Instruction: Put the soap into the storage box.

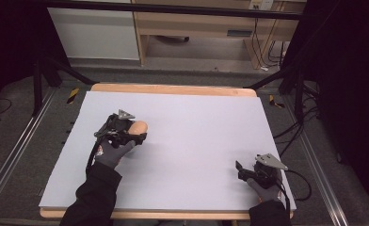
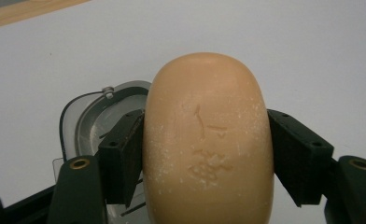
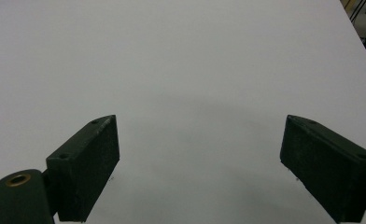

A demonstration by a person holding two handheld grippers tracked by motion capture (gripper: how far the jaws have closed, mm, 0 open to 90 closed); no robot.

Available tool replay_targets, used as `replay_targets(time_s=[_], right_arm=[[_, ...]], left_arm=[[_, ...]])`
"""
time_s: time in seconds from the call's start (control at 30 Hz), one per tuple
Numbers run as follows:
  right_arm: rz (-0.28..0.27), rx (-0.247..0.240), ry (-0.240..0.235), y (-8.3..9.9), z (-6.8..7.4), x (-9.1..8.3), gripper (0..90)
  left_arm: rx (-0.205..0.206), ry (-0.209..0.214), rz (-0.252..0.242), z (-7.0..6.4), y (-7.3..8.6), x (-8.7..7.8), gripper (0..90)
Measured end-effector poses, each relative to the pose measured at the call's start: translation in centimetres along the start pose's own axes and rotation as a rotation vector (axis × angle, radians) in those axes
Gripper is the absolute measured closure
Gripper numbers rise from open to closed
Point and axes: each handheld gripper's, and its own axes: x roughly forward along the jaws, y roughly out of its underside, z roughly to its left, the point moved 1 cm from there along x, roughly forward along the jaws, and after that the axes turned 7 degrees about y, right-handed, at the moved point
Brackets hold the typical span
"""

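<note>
Oval peach-tan soap bar [image 2: 208, 144]: pale whitish speckles, faint embossed mark on face. 
Left black tongs [image 2: 208, 158]: matte black jaws, brass-coloured rivets, grey plate on top in high view. 
Right black tongs [image 3: 200, 168]: same matte black, one brass-coloured rivet, grey three-cornered plate. 
Flat pale lavender-grey surface [image 1: 196, 141]: plain, no pattern; light wood edge at far side. 
Clear grey-tinted plastic dish [image 2: 85, 119] beneath soap: smoky grey rim. 
Gloves grey, sleeves black. 
Floor dark grey.
</note>
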Motion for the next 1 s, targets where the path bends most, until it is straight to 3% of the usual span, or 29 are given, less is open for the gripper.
replay_targets(time_s=[0.63, 1.0], right_arm=[[0.002, -0.001, 0.0, 0.0, 0.0, 0.0, 11.9], [0.001, -0.001, 0.0, 0.0, 0.0, 0.0, 11.9]], left_arm=[[-0.039, -0.058, 0.005, 1.9, -0.1, 0.9, 31.8], [-0.067, -0.077, 0.026, 2.9, 0.7, 1.6, 31.8]])
